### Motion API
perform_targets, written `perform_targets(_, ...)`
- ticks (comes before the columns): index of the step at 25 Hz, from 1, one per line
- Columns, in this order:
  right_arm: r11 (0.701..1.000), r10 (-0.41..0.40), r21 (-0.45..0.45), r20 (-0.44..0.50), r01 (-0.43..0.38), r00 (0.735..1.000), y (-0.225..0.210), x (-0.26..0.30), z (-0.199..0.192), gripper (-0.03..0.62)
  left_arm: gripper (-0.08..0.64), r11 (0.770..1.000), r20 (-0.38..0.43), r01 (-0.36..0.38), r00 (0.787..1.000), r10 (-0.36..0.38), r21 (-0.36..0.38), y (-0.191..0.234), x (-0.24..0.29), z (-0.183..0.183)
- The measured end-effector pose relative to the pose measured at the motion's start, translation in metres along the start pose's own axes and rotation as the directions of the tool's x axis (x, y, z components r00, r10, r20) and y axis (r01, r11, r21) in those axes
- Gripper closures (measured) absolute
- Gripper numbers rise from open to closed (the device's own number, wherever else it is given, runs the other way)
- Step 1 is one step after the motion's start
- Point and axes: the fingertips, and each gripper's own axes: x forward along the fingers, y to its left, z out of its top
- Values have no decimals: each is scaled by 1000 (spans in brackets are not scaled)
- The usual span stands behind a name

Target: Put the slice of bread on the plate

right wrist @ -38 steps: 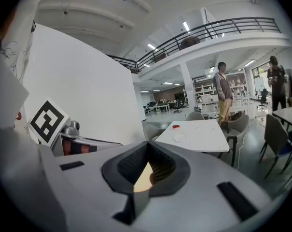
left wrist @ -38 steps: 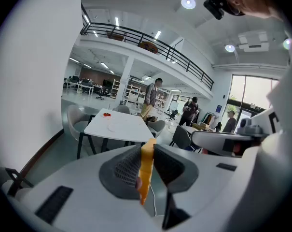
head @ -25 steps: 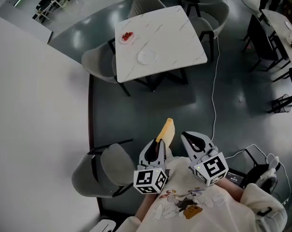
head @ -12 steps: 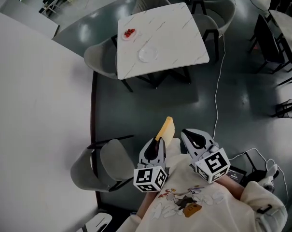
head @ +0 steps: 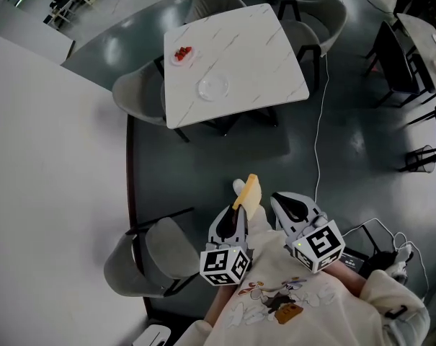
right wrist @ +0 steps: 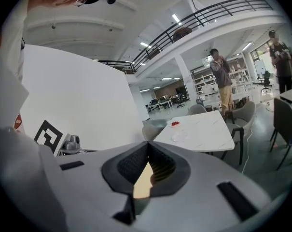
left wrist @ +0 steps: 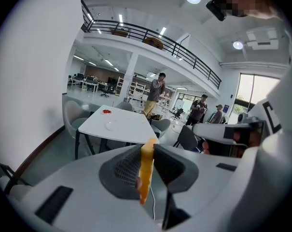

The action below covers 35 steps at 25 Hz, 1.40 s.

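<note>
A slice of bread (head: 248, 194), pale yellow and seen edge-on, stands upright in my left gripper (head: 238, 212), which is shut on it close to my chest. In the left gripper view the bread (left wrist: 146, 170) is pinched between the dark pads. My right gripper (head: 285, 207) is beside it on the right, its pads meeting at the tips (right wrist: 146, 147) with nothing seen held. The clear plate (head: 212, 87) lies on the white marble table (head: 261, 56) far ahead; it also shows as the plate (left wrist: 110, 125) and the plate (right wrist: 179, 136).
A small dish of red pieces (head: 181, 54) sits at the table's far left corner. Grey chairs (head: 140, 92) ring the table, and another chair (head: 149, 254) is at my left. A white cable (head: 320, 114) runs over the dark floor. People stand beyond the table (left wrist: 158, 95).
The table has drifted a little to the left in the head view. Both grippers keep their stance before my chest, the left still holding the bread.
</note>
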Motion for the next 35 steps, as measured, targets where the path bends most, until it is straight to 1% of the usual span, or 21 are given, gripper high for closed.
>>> perform_targets(2, 1000, -8, 15, -8, 8, 1000, -5, 17, 6, 586, 474, 1000, -7, 14, 1000, -14, -5, 10, 14, 9)
perform_targets(6, 1000, -26, -4, -8, 26, 1000, -10, 54, 26, 586, 474, 999, 4, 34, 999, -34, -13, 33, 37, 36)
perform_targets(9, 998, -55, -3, 17, 55, 998, -15, 84, 46, 586, 474, 999, 23, 48, 999, -48, -7, 56, 52, 60)
perform_targets(12, 996, -91, 18, 37, 91, 995, -20, 111, 65, 586, 474, 998, 45, 60, 997, -60, -7, 80, 64, 87)
perform_targets(14, 993, -119, 16, 44, 119, 992, -18, 123, 77, 586, 474, 997, 50, 79, 996, -79, -9, 92, 65, 102)
perform_targets(19, 981, -194, 34, 61, 192, 979, -15, 167, 87, 586, 474, 988, 51, 151, 987, -152, 14, 129, 86, 130)
perform_targets(23, 969, -246, 33, 65, 244, 967, -6, 191, 97, 586, 474, 979, 40, 204, 978, -205, 21, 155, 102, 142)
perform_targets(26, 966, -259, 25, 26, 259, 965, 0, 200, 93, 586, 474, 975, 17, 223, 975, -223, 7, 169, 108, 142)
perform_targets(28, 965, -263, 15, 16, 262, 965, 0, 211, 89, 586, 474, 974, 13, 228, 974, -228, 1, 179, 114, 142)
perform_targets(31, 961, -276, 24, 13, 275, 961, -7, 228, 91, 586, 474, 974, 6, 225, 974, -225, -7, 192, 128, 144)
perform_targets(35, 966, -258, 12, 8, 258, 966, -12, 244, 100, 586, 474, 975, 6, 220, 975, -220, -10, 197, 143, 156)
